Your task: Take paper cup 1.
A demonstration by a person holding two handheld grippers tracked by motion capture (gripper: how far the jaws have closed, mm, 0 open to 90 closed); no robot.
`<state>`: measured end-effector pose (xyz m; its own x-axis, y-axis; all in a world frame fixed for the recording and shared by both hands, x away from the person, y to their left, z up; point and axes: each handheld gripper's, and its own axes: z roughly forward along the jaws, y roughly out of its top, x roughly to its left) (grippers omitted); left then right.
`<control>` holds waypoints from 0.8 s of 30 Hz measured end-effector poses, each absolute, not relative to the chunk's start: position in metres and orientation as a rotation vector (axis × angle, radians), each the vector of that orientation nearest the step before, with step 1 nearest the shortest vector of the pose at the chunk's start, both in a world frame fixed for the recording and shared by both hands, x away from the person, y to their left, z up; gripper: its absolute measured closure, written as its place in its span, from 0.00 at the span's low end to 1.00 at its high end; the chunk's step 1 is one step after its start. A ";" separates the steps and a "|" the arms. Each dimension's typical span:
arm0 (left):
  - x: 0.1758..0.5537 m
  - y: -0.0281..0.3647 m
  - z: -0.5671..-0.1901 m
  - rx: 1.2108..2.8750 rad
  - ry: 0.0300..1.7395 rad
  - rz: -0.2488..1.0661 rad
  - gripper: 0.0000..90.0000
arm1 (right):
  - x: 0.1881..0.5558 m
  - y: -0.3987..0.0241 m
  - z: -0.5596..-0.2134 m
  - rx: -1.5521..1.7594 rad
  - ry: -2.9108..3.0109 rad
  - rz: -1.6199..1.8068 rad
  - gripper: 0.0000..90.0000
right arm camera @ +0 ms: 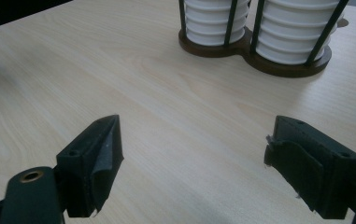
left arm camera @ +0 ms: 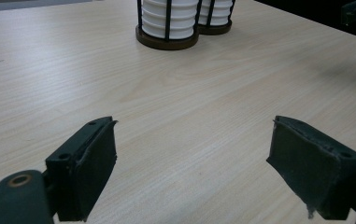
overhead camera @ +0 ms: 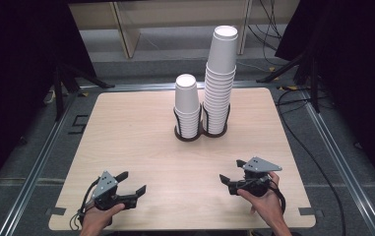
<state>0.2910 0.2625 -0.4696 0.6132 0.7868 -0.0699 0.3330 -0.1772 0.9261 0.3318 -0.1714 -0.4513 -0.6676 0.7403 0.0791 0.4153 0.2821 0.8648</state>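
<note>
- Both stacks of cups stand upright in a holder (overhead camera: 201,133) mid-table, well ahead of both grippers.
- Tall stack (overhead camera: 220,78) is nearer the right gripper (overhead camera: 231,170); short stack (overhead camera: 187,104) nearer the left gripper (overhead camera: 132,181).
- Both grippers' jaws gape, empty.

Short cup stack (left arm camera: 168,18): the top edge of the left gripper view is cutting off its upper part.
Tall cup stack (right arm camera: 299,28): the right gripper view's top edge is cropping everything above the lowest rims.
Holder (overhead camera: 201,132): the cups are hiding its base's inside.
Person's forearms: the high view's bottom edge is cutting them off.
</note>
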 end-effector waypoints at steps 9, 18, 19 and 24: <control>0.289 0.262 -0.469 1.772 0.947 0.520 0.16 | 0.330 -0.169 -0.451 1.043 2.213 1.356 0.20; 0.290 0.263 -0.469 1.777 0.927 0.522 0.16 | 0.334 -0.168 -0.451 1.005 2.201 1.361 0.19; 0.289 0.262 -0.469 1.767 0.951 0.515 0.16 | 0.333 -0.166 -0.450 1.043 2.216 1.370 0.19; 0.291 0.263 -0.469 1.779 0.923 0.524 0.16 | 0.335 -0.164 -0.450 1.026 2.219 1.375 0.19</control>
